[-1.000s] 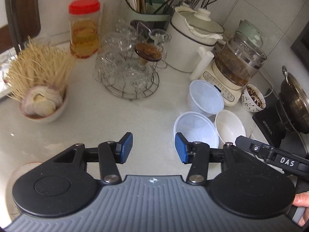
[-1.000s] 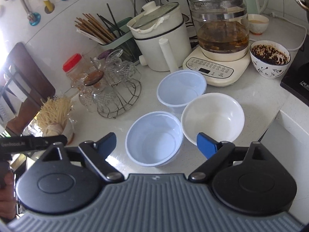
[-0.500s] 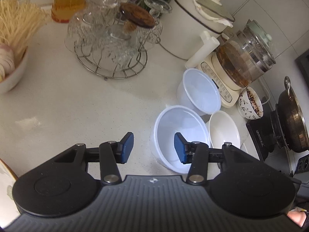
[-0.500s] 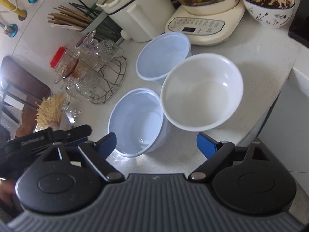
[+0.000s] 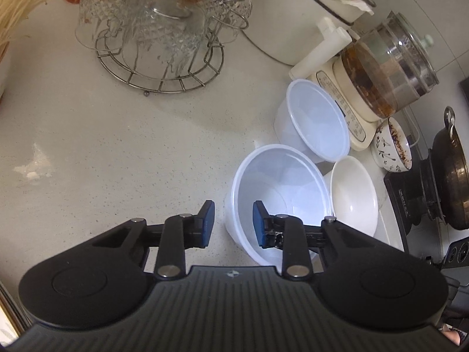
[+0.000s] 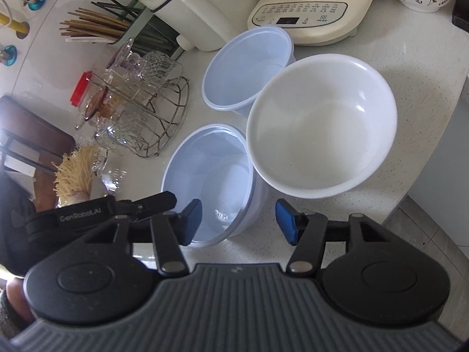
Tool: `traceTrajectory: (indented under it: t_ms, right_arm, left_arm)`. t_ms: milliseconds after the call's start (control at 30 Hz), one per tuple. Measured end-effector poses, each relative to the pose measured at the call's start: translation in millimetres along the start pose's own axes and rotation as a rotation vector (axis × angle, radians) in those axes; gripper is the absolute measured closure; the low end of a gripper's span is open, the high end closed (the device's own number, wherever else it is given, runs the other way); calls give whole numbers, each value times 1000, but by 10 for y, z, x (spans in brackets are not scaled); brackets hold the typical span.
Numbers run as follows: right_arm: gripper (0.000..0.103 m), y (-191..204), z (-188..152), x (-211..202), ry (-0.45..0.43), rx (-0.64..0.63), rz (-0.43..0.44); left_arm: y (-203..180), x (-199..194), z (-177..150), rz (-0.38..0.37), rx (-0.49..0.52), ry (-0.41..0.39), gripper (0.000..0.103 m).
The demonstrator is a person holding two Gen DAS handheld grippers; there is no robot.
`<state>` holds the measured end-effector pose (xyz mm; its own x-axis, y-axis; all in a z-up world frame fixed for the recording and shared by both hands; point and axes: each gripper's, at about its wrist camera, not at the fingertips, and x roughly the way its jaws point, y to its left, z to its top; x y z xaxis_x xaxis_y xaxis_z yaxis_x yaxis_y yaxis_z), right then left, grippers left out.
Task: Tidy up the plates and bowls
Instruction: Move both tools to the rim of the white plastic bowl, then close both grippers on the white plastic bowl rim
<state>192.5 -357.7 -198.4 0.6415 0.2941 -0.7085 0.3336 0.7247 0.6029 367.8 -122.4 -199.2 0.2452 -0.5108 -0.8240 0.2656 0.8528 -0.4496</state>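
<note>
Three empty bowls stand together on the white counter. The near clear plastic bowl (image 5: 281, 187) (image 6: 211, 179) has its left rim between the open fingers of my left gripper (image 5: 231, 223), one finger inside the bowl and one outside. A second clear plastic bowl (image 5: 316, 120) (image 6: 249, 67) stands behind it. A white ceramic bowl (image 5: 354, 196) (image 6: 322, 135) stands beside them. My right gripper (image 6: 239, 223) is open, low over the near edge of the near plastic bowl, with the ceramic bowl just ahead to the right.
A wire rack of glass cups (image 5: 164, 35) (image 6: 140, 108) stands to the left. A white pot (image 5: 304, 14), a glass kettle on its base (image 5: 384, 70) (image 6: 310, 8) and a patterned bowl of dark bits (image 5: 392, 146) stand behind. A dark pan on a stove (image 5: 448, 176) is at the right.
Both grippers have moved forward and down towards the bowls. My left gripper's fingers have come to straddle the near plastic bowl's rim. Both stay open.
</note>
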Motion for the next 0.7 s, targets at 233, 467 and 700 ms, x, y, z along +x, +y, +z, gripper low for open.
traceTrajectory:
  t_ms: [233, 467, 700]
  right_arm:
    - [55, -3, -16, 42, 17, -20, -9]
    - [76, -1, -20, 93, 26, -29, -3]
    - [81, -8, -38, 71, 21, -43, 0]
  left_arm:
    - [-74, 92, -15, 26, 34, 28, 85]
    - [-88, 89, -54, 55, 46, 28, 93]
    - [-89, 47, -89, 49, 43, 27, 94]
